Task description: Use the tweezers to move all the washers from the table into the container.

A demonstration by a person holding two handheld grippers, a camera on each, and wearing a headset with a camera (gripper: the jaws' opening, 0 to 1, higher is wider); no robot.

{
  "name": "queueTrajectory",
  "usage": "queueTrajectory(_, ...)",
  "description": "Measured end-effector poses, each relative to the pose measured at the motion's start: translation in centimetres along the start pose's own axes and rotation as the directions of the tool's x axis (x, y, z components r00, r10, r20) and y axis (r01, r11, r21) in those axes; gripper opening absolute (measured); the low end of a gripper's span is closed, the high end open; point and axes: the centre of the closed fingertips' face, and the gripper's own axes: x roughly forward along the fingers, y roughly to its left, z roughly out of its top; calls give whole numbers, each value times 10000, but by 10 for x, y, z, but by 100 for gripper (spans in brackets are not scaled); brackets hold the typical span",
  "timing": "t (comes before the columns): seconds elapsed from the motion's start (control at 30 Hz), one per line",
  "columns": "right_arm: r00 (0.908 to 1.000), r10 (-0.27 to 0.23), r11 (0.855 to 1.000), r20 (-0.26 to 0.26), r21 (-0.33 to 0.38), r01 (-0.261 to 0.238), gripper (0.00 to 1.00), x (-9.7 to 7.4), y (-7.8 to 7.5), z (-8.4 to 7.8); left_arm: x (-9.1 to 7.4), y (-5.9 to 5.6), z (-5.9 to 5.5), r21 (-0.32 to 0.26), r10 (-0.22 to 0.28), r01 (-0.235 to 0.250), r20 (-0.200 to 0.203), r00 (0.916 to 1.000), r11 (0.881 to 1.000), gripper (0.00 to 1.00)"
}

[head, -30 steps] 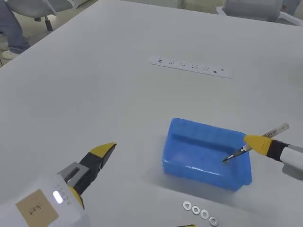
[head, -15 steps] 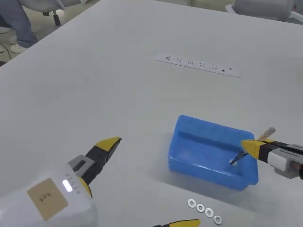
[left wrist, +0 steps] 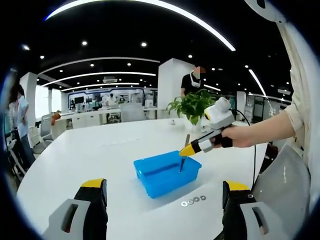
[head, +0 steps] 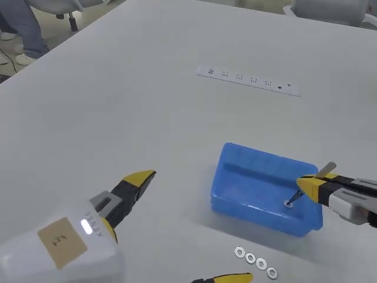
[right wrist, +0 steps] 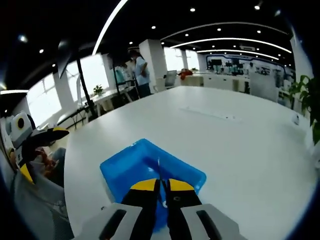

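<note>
So the right gripper [head: 306, 184] is seen clamped onto the tweezers [head: 294, 197], yellow-tipped jaws pressed together around the middle of them. The thin metal points are dipped down inside the container [head: 265, 159], close to its right end. Whether a washer is pinched at the tips can't be told, way too small. In the right gripper view the tweezers [right wrist: 159, 171] are seen poking straight out between the jaws over the container's floor.

The left gripper [head: 185, 227] is held spread wide open with nothing in it, parked on the near-left side of the container, low over the table [head: 118, 106].

The washers [head: 255, 261]: four small flat silver rings, laid in a short tidy row that touches or nearly touches, on the table just in front of the container's near wall, toward its right corner. One left jaw tip is just beside the row.

The container is a shallow blue plastic bin, rectangular, rounded corners, slightly glossy, with a low rim all round. Plenty of open smooth white tabletop can be seen left of and behind the container. Well behind it a long white power strip [head: 247, 81] is lying flat.
</note>
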Motion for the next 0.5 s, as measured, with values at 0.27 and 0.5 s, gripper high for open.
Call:
queueTrajectory(0.27,9973,178,9998,716,64,-183,3,-20,14,18,0,-1,-2,-25,-67,67,-79,9999,10000,98)
queueTrajectory(0.5,9940,552,9982,946,162,-570,3,-35,37,20,1,-1,-2,-23,-72,72,-119,9999,10000,97)
